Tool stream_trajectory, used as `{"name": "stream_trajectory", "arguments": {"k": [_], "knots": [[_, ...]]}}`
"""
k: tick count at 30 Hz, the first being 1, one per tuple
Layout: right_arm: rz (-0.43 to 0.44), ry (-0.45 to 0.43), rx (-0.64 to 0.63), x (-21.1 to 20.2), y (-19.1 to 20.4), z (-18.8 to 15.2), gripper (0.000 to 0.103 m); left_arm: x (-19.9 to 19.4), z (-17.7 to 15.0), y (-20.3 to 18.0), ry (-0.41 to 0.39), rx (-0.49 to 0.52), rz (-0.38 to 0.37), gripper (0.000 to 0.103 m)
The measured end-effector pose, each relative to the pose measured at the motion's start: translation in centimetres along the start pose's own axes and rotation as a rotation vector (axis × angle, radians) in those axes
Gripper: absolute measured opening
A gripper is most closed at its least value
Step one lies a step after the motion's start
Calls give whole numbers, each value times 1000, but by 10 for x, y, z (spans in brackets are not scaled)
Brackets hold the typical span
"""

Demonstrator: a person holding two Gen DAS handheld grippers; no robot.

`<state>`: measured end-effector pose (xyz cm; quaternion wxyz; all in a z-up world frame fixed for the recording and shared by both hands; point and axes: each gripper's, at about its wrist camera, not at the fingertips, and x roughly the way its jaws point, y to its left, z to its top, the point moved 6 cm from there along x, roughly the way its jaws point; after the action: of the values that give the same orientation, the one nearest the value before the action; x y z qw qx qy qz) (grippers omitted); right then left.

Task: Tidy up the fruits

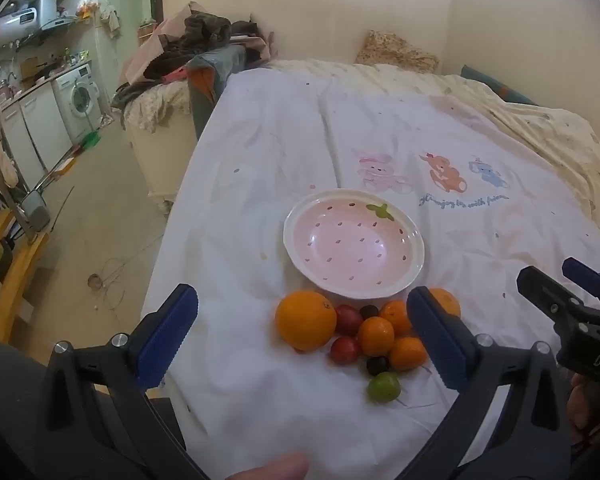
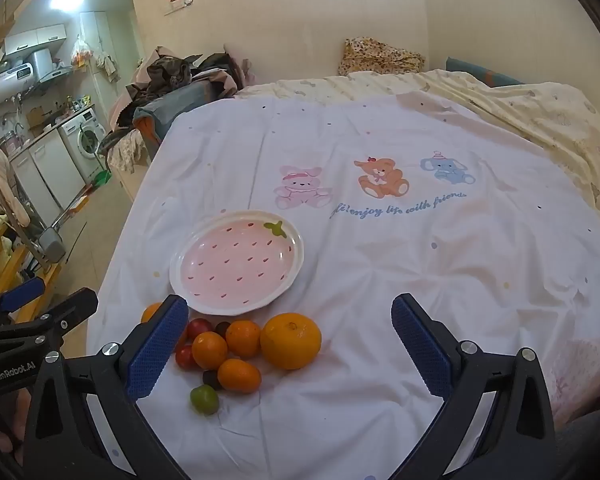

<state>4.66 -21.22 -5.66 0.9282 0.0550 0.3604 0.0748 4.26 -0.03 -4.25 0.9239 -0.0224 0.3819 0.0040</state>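
Fruits lie in a tight cluster on the white sheet (image 2: 380,280), right at the near rim of the pink plate (image 2: 236,262), which holds nothing. Biggest of the pile is the large orange (image 2: 291,340), at the cluster's edge. Beside it sit smaller tangerines (image 2: 209,350), touching one another, then red tomatoes (image 1: 345,350) tucked among them, a dark fruit (image 1: 377,365), and nearest me one green tomato (image 2: 204,399), a little apart. My left gripper (image 1: 302,338) hangs tilted down over the pile, jaws spread wide, nothing between the pads. My right gripper (image 2: 290,344) does the same from the other side, jaws wide apart and empty.
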Motion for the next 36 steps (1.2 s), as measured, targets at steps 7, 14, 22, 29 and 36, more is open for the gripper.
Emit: {"name": "stream_trajectory", "arguments": {"k": [7, 14, 22, 29, 36], "knots": [[-1, 6, 7, 3, 0, 1, 103, 0, 0, 0, 3, 1, -1, 103], [0, 7, 3, 2, 0, 0, 103, 1, 1, 6, 4, -5, -3, 103], [-8, 19, 6, 5, -3, -2, 103, 1, 0, 4, 2, -8, 1, 103], [-10, 19, 6, 6, -2, -2, 103, 0, 0, 6, 2, -16, 5, 103], [-11, 20, 5, 6, -2, -3, 103, 0, 0, 6, 3, -17, 5, 103]]}}
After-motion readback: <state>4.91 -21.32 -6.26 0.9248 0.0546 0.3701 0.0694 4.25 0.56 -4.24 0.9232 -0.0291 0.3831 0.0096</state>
